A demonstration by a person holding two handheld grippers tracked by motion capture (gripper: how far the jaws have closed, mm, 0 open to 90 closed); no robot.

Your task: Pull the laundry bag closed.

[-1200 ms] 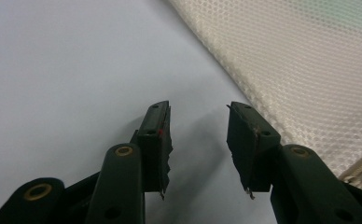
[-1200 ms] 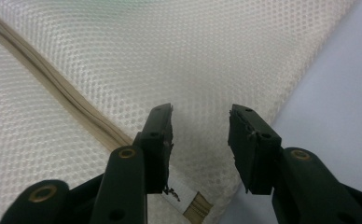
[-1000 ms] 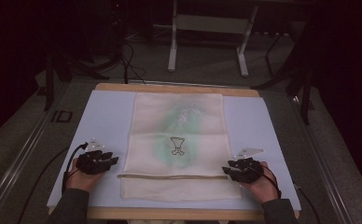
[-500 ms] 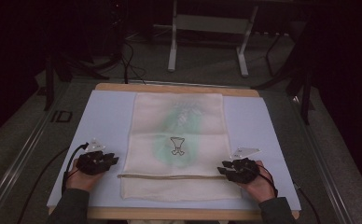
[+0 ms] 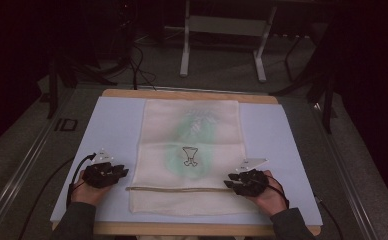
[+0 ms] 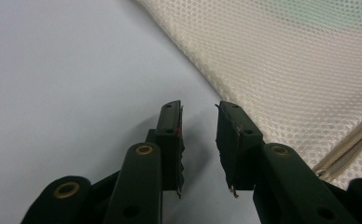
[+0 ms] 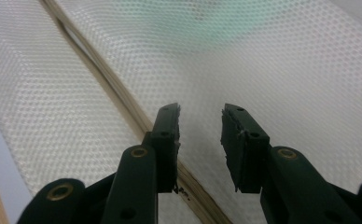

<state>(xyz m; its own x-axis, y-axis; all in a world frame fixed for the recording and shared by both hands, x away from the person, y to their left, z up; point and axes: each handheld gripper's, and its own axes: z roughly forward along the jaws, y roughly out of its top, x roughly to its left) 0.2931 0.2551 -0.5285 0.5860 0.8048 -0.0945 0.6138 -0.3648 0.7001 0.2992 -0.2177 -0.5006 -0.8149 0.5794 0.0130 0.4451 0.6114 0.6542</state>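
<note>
Mesh laundry bag lies flat mid-counter, zip band near front edge. Soft, light, floppy, prob. snag-prone; best pinched at side edges by zip. Left tongs and right tongs have been closing, nothing gripped.

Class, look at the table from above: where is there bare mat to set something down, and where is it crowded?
Two free strips of blue mat flank the mesh bag: one between the bag's left edge and the mat's left border, one on the right, both beyond the hands. It is crowded near the front, where the left gripper and right gripper sit at the bag's zipper.
</note>
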